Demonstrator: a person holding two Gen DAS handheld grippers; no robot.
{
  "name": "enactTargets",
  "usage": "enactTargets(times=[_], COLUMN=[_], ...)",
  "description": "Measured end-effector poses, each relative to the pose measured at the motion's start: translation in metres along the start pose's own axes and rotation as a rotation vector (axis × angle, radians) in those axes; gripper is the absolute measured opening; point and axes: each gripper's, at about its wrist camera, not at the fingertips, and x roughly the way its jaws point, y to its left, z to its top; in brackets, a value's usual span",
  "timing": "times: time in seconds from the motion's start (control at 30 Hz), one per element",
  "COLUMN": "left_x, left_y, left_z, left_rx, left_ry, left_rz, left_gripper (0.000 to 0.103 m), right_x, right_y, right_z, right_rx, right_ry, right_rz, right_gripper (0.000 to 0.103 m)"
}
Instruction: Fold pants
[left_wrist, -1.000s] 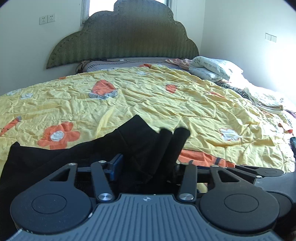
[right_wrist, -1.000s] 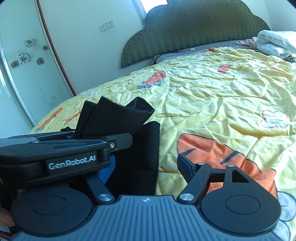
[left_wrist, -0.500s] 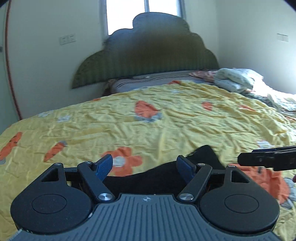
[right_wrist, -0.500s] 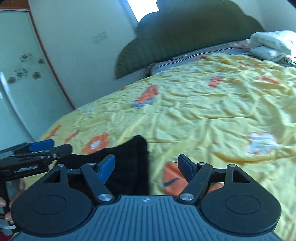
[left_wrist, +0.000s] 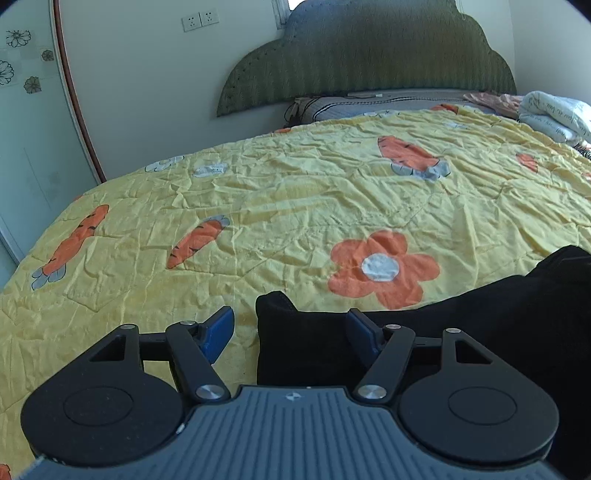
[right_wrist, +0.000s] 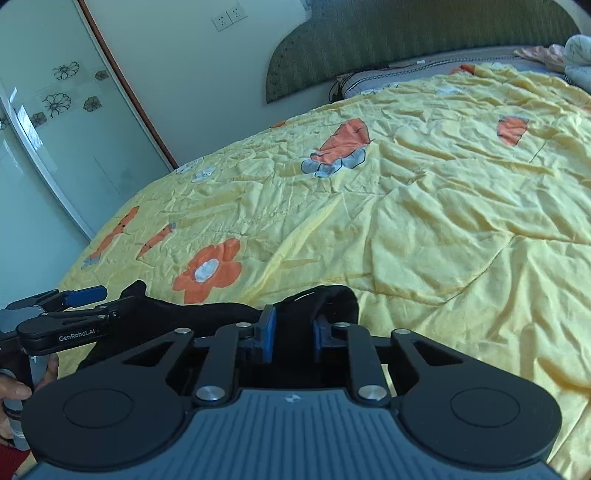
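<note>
black pants (left_wrist: 461, 325), bunched, on yellow quilt (left_wrist: 295, 206)

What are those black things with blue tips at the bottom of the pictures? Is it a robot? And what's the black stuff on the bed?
It's no robot. A person holds a grabbing tool in each hand, and each tool carries a camera looking out over its two blue-tipped fingers. One picture comes from the left gripper, the other from the right gripper. In the right one you can see the left tool and the person's left hand from the side. The black stuff is a pair of pants being folded on a yellow quilt with orange flowers and carrots. The left gripper is wide open, over a corner of the pants. The right one's fingers are closer together around the cloth, though a gap shows.
</note>
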Motion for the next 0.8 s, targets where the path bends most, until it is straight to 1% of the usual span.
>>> enactTargets(times=[0.03, 0.1, 0.17, 0.2, 0.27, 0.37, 0.4, 0.43, 0.53, 0.6, 0.67, 0.7, 0.73, 0.8], left_x=[0.005, 0.016, 0.017, 0.014, 0.002, -0.019, -0.025, -0.031, -0.049, -0.061, -0.069, -0.071, -0.072, -0.072], left_y=[0.000, 0.000, 0.002, 0.004, 0.007, 0.012, 0.014, 0.017, 0.021, 0.022, 0.021, 0.021, 0.020, 0.018], left_z=[-0.001, -0.001, 0.000, 0.002, 0.003, 0.001, -0.002, -0.004, -0.016, -0.027, -0.038, -0.044, -0.049, -0.060], left_rx=[-0.001, -0.004, -0.013, -0.021, -0.040, -0.050, -0.055, -0.063, -0.069, -0.067, -0.061, -0.057, -0.050, -0.039], left_ry=[0.007, 0.030, 0.031, 0.032, 0.014, -0.011, -0.017, -0.020, -0.023, -0.020, -0.002, 0.010, 0.020, 0.035], left_rz=[-0.002, 0.009, 0.016, 0.023, 0.031, 0.035, 0.033, 0.028, 0.009, -0.019, -0.049, -0.057, -0.056, -0.036], left_gripper=[0.072, 0.072, 0.070, 0.070, 0.071, 0.071, 0.072, 0.072, 0.072, 0.072, 0.072, 0.072, 0.072, 0.073], right_x=[-0.001, 0.004, 0.008, 0.007, -0.003, -0.027, -0.037, -0.045, -0.065, -0.068, -0.065, -0.061, -0.057, -0.056], right_y=[0.001, 0.002, 0.003, 0.002, 0.003, 0.013, 0.016, 0.019, 0.029, 0.037, 0.042, 0.043, 0.043, 0.042], right_z=[0.000, 0.000, -0.001, -0.002, -0.002, -0.008, -0.011, -0.015, -0.029, -0.039, -0.050, -0.056, -0.063, -0.067], right_rx=[-0.013, -0.032, -0.039, -0.031, -0.013, -0.053, -0.061, -0.060, -0.067, -0.099, -0.144, -0.170, -0.192, -0.200], right_ry=[-0.008, 0.000, 0.005, -0.002, -0.037, -0.094, -0.107, -0.112, -0.108, -0.078, -0.039, -0.017, 0.001, -0.002], right_rz=[-0.026, -0.049, -0.083, -0.094, -0.119, -0.177, -0.176, -0.155, -0.045, -0.012, -0.019, -0.040, -0.082, -0.152], right_gripper=[0.015, 0.015, 0.015, 0.016, 0.019, 0.019, 0.020, 0.020, 0.020, 0.020, 0.020, 0.020, 0.019, 0.020])
